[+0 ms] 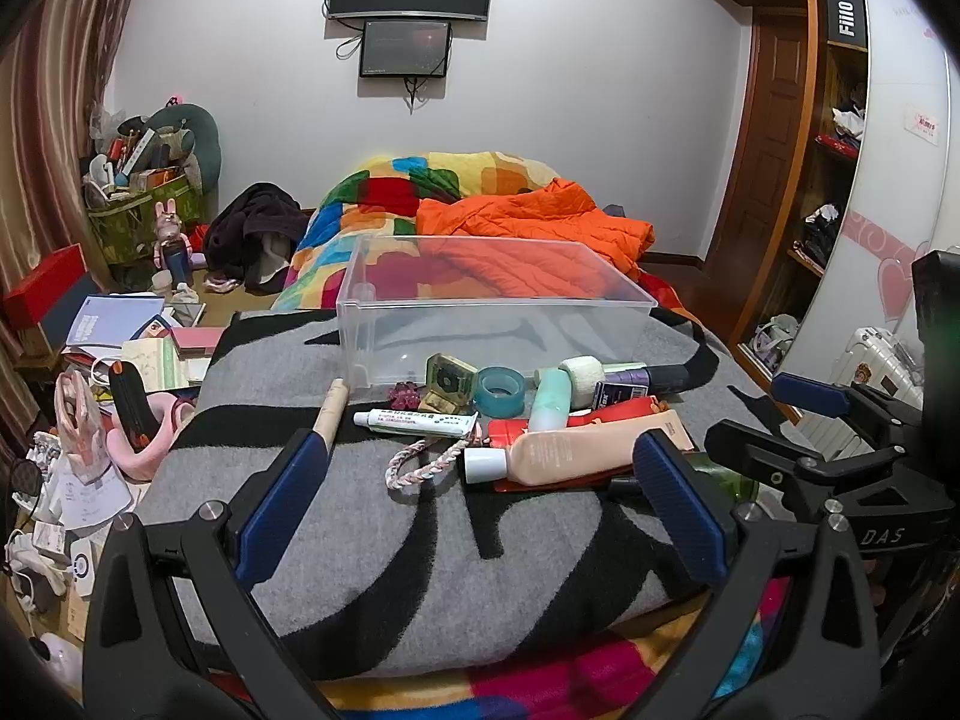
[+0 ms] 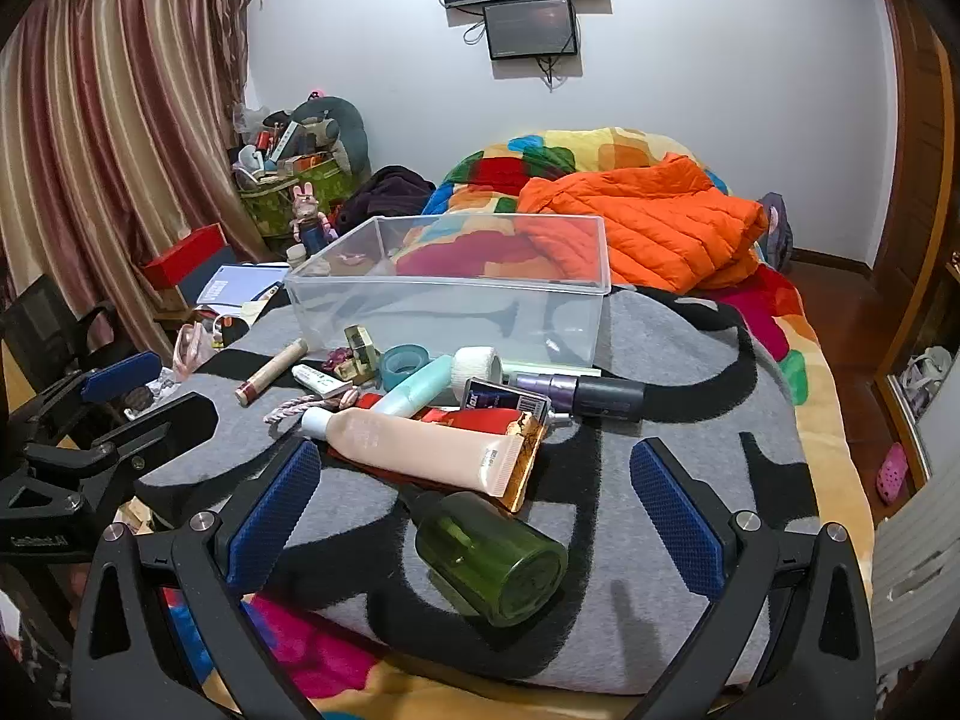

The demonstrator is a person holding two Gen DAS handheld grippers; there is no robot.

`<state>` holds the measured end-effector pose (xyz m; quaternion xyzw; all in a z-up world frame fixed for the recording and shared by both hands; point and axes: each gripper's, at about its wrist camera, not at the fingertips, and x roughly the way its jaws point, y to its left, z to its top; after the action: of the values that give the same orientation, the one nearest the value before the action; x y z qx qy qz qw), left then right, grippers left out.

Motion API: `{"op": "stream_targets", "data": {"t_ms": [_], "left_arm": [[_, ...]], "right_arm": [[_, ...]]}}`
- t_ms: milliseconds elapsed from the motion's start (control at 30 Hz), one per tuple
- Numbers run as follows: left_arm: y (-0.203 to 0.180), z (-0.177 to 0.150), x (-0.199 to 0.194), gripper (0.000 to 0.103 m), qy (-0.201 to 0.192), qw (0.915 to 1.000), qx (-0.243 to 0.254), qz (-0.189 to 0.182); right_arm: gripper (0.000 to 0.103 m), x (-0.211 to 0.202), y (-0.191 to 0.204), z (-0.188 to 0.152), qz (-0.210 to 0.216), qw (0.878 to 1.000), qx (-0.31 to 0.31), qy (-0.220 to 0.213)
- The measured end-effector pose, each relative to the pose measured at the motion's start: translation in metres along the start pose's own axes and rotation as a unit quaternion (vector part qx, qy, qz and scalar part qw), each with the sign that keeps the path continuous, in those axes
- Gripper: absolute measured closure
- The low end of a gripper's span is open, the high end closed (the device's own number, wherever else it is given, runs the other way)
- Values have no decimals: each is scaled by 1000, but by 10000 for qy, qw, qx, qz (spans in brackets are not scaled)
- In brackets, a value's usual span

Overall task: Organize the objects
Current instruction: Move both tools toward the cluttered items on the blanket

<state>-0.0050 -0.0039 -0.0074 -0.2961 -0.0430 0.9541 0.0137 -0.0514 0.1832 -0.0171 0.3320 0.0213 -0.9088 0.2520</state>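
Grey blanket (image 1: 372, 528) under clear bin (image 1: 492, 306)

Orange jacket (image 2: 648, 234) (crumpled) on quilt (image 2: 786, 324)

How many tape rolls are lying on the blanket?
2, both just in front of the clear bin: a teal tape roll and a white tape roll right of it. The pile may hide more.

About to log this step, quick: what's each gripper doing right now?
Left gripper: open, holding nothing, above the blanket.
Right gripper: open, holding nothing; green bottle lies between its fingers, ungripped.
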Motion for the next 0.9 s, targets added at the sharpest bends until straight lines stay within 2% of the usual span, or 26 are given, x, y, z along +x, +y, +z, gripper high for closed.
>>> {"op": "stream_targets", "data": {"t_ms": [900], "left_arm": [[4, -1, 0, 0, 80, 9998, -132, -122]], "right_arm": [[0, 0, 3, -1, 150, 9999, 10, 38]]}}
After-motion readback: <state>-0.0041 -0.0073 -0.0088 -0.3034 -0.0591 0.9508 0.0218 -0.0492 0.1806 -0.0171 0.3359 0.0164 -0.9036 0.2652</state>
